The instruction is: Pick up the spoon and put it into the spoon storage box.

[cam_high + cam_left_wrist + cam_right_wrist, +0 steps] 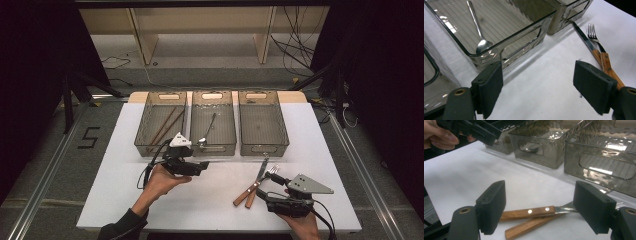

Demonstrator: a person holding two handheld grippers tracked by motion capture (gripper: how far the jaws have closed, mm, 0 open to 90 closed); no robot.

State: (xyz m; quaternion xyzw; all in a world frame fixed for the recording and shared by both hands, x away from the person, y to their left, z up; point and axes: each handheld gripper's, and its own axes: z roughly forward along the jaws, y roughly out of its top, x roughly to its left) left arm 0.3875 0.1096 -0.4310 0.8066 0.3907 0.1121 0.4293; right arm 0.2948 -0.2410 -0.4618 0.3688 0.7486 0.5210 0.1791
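- Desk (125, 200): white top, three smoked clear bins in a row along the far half.
- Left bin (161, 122) holds brown chopsticks (167, 125), lying diagonally on its floor.
- Middle bin (213, 121) holds one metal spoon (480, 40), bowl toward the near wall, handle pointing to the far end.
- Right bin (262, 122): its ribbed floor is seen from above.
- Fork (271, 172) and knife (261, 169), both with wooden handles, lie on the desk just in front of the right bin, heads toward the bins. The handles cross near their ends and touch.
- Left gripper (202, 166): held above the desk just in front of the gap between left and middle bins, pointing toward the cutlery. Jaws wide apart, nothing between the pads; bare desk shows between them in the left gripper view.
- Right gripper (267, 187): low over the desk at the near right, just beside the wooden handles. Jaws spread wide; in the right gripper view the two handles lie on the desk between and beyond the pads, no contact seen.
- Left hand (162, 181) wraps the left gripper's body from below; right hand (302, 225) shows at the near edge.
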